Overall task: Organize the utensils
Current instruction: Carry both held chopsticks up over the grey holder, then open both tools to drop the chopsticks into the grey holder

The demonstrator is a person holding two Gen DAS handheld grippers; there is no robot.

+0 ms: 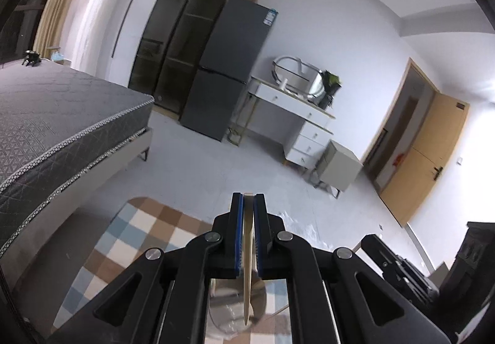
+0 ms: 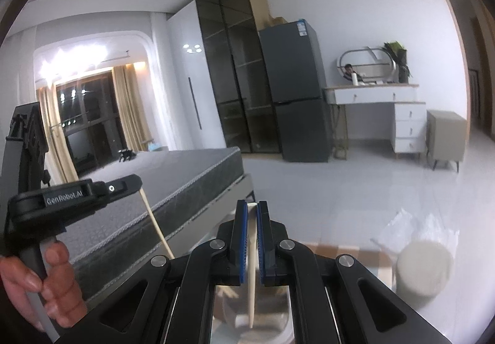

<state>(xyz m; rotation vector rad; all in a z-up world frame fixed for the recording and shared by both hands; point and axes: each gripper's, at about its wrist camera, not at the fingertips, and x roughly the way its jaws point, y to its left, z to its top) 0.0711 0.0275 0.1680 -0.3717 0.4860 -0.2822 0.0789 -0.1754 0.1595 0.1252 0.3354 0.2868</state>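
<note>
Above the near edge of the checked rug, both tongs are raised and point out across the room toward the bed and the fridge. The left gripper is pinched tight on a thin pale stick, likely a chopstick or flat wooden utensil, which runs down between the blue pads toward the camera. The right gripper is likewise clamped on a second pale stick, its lower end hanging over a shiny metal container seen dimly beneath the jaws. In the right wrist view the left gripper shows from the side, a hand round its handle, its stick slanting down and to the right. A pale cylinder stands on the floor to the right, beside clear plastic wrap. Judged step: carrying, one utensil per gripper, lifted clear. The next move seems to call for bringing each stick over its holder, tip down, and lowering before letting go; which holder is meant cannot be told.
</note>
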